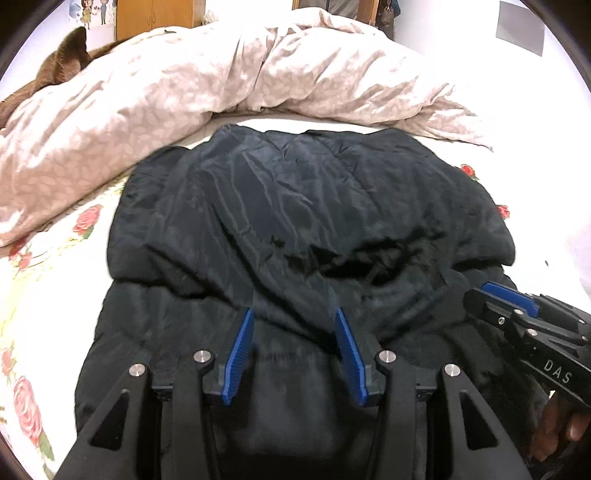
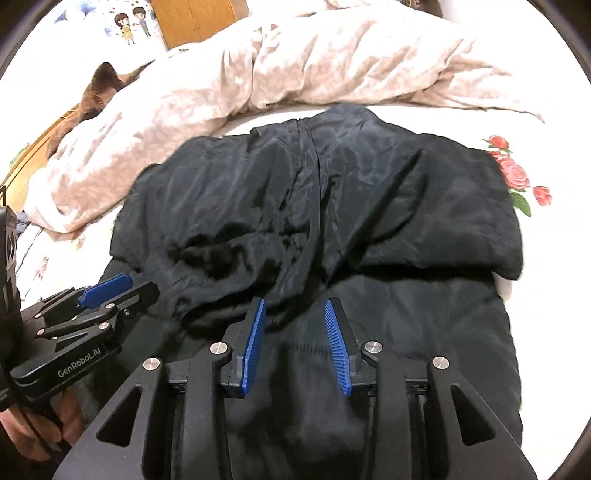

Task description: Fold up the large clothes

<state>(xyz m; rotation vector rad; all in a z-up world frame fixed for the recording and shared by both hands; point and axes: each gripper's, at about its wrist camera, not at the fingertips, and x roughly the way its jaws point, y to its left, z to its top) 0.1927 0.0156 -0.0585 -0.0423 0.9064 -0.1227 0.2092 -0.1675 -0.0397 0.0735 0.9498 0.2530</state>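
Note:
A large black padded coat [image 1: 295, 206] lies on the bed, its far half folded toward me so the shiny lining faces up and its edge rests across the middle. My left gripper [image 1: 293, 312] hovers over the near half with its blue pads apart and nothing pinched between them. My right gripper [image 2: 294, 302] hangs the same way above the fold edge of the coat [image 2: 332, 184], pads apart and not pressing cloth. Each gripper shows in the other's view: the right gripper [image 1: 491, 293] at the coat's right side, the left gripper [image 2: 118, 286] at its left side.
A crumpled beige duvet [image 1: 221, 85] is heaped across the far side of the bed. The rose-print sheet [image 1: 44, 295] shows left and right of the coat. A brown furry thing [image 1: 66, 62] lies far left, a wooden cabinet [image 2: 199, 18] behind. A hand [image 1: 569, 428] holds the right gripper.

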